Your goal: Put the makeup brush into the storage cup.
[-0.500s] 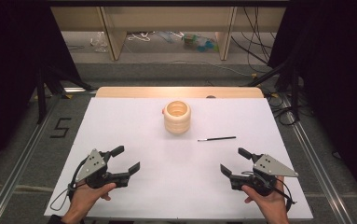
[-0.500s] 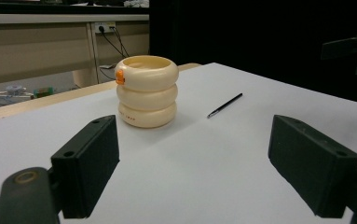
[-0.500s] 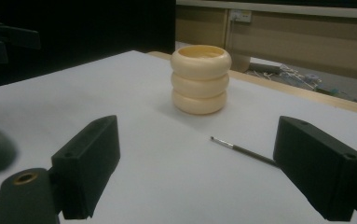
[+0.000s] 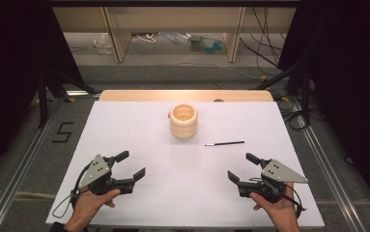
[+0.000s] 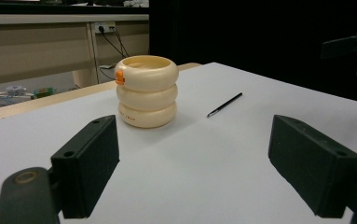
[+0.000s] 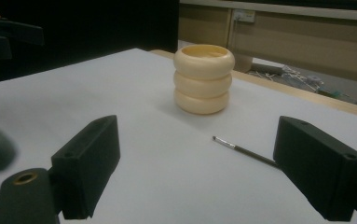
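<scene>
Paintbrush [image 4: 224,143], one only: thin, dark-handled, pale tip, flat on white table [image 4: 139,125], ahead of right gripper [image 4: 241,167] fingers, well apart from them. One cream holder [image 4: 183,121], three stacked bulging rings, open-topped, small orange tab at rim, upright beyond both sets of fingers. Two grippers; left gripper [image 4: 131,164] and right alike spread wide, gripping nothing.

Between our left gripper's [image 5: 195,172] wide-apart jaws we see a cream ringed pot [image 5: 147,91] standing upright on the white tabletop [image 5: 204,154]. A thin brush [image 5: 224,104] lies near it, apart.
</scene>
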Demonstrator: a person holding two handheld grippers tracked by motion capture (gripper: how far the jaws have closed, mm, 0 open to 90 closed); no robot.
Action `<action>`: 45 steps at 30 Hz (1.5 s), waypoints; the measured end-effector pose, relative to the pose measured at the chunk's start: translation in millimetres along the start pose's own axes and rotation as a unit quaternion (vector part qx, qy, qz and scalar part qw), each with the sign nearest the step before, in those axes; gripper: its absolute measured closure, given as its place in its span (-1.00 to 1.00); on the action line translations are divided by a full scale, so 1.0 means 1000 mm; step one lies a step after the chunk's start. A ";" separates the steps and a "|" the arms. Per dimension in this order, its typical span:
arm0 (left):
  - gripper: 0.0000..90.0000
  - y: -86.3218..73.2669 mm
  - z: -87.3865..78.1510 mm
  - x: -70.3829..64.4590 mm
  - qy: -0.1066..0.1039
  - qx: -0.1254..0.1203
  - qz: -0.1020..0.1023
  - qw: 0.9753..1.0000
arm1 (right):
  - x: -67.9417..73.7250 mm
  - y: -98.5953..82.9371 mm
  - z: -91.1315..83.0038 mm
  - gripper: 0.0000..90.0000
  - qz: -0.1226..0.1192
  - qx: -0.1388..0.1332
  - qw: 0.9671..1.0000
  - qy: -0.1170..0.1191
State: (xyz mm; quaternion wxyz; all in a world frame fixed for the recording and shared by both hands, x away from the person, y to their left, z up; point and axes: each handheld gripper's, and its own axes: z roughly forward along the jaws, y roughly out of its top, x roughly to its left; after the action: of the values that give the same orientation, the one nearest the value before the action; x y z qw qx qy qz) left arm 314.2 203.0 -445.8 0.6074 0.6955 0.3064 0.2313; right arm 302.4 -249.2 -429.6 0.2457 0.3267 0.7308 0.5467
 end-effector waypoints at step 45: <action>-0.64 -0.001 0.002 0.000 -0.001 0.009 0.004 1.000 | -0.049 0.058 0.068 -0.64 -0.062 0.157 0.984 0.056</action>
State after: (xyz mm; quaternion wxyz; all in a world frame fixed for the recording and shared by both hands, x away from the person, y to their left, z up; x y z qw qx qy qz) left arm 315.5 201.3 -447.5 0.6006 0.7021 0.3049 0.2310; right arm 395.5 -231.4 -392.9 0.1834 0.2845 0.8387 0.4267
